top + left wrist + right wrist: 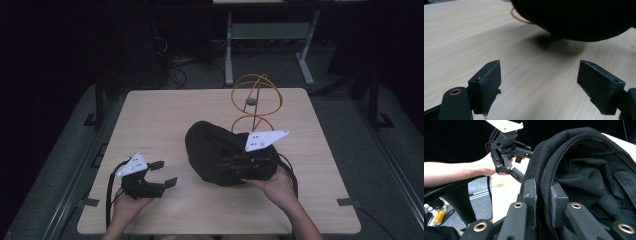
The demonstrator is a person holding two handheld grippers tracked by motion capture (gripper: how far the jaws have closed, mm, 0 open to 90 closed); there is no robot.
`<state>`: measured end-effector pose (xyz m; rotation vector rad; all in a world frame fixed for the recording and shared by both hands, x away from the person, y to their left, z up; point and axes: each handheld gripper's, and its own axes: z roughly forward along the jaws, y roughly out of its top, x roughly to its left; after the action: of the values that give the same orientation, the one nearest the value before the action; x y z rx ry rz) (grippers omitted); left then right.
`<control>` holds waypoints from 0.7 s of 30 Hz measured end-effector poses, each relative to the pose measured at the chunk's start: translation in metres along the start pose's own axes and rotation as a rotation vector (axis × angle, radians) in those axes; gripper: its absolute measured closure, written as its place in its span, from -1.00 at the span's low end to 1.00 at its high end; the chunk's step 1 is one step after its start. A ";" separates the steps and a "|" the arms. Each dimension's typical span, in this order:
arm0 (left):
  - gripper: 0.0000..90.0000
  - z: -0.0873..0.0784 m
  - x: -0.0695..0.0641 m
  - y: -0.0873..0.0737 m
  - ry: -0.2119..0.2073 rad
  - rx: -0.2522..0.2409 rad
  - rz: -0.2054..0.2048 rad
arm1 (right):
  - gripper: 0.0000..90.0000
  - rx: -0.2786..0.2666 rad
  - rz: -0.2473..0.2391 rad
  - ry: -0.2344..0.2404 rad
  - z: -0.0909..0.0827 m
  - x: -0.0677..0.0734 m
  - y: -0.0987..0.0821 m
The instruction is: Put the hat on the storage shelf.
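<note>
We hold the black cap [220, 152] near the middle of the bench [165, 115], toward its right half, with the fingers of our right gripper [543, 201] pinching its rim. The cap's hollow inside faces that gripper. Our left gripper [162, 172] sits near the front left corner, its fingers spread with nothing between them. From there the cap lies to the right and slightly farther back, its near edge lifted off the wood. Behind it stands an orange wire stand [256, 100]. The left hand must travel rightward to reach the free rim.

Dim room, lit tabletop [165, 115], soft shadows, perhaps slight close-range blur
</note>
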<state>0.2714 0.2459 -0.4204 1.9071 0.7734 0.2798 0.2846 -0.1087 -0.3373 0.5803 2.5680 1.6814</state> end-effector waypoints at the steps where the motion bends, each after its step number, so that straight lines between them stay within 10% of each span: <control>1: -0.58 0.001 -0.002 0.003 -0.009 -0.007 0.000 | 0.73 0.000 0.000 0.000 0.000 0.000 0.000; 15: -0.60 0.022 -0.027 0.041 -0.115 -0.079 0.057 | 0.73 -0.023 0.005 -0.016 -0.005 -0.010 0.019; 21: -0.63 0.038 -0.039 0.055 -0.095 -0.090 0.096 | 0.73 -0.044 0.020 -0.020 -0.002 -0.018 0.025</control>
<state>0.2822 0.1786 -0.3840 1.8612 0.5978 0.2771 0.3082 -0.1074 -0.3170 0.6198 2.5133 1.7243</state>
